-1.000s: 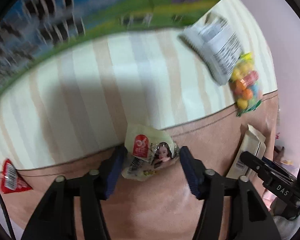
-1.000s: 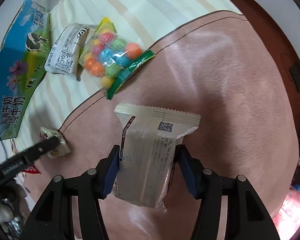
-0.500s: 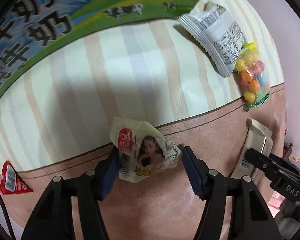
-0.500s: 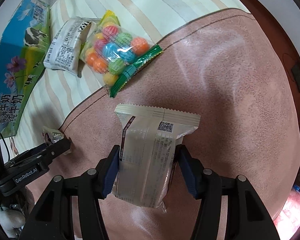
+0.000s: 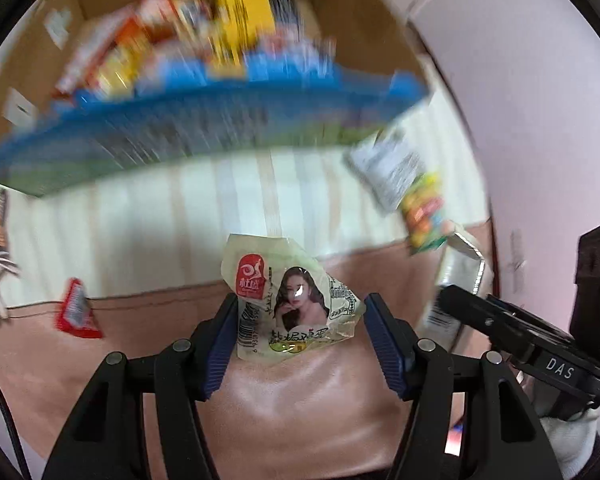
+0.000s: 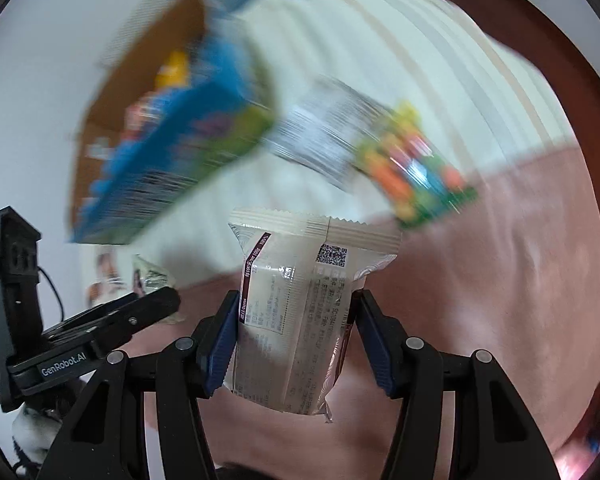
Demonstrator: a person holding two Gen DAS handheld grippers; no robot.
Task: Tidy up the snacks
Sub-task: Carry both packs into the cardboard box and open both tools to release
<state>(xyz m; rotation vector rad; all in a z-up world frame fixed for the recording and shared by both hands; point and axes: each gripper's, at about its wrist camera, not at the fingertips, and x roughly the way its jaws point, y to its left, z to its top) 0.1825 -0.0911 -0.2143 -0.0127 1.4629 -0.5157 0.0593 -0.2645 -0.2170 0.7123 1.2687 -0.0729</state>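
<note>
My left gripper (image 5: pixel 298 322) is shut on a small pale-green snack packet (image 5: pixel 292 300) with a red logo and a woman's portrait, held above the pink table. My right gripper (image 6: pixel 292 326) is shut on a cream snack bag (image 6: pixel 300 312) with a QR code. Ahead stands an open cardboard box (image 5: pixel 204 92) with blue and green printed sides, holding several colourful snacks; it also shows in the right wrist view (image 6: pixel 172 136), blurred. The right gripper appears at the right edge of the left wrist view (image 5: pixel 496 320), and the left gripper in the right wrist view (image 6: pixel 112 328).
A white snack bag (image 5: pixel 388 168) and a bag of coloured candy balls (image 5: pixel 422 212) lie on the striped cloth (image 5: pixel 180 220) right of the box. A small red packet (image 5: pixel 76 312) lies at the cloth's left edge. A pink wall is at right.
Both grippers have lifted and tilted up with their packets, so the open box and its contents have come into view. The views are motion-blurred now.
</note>
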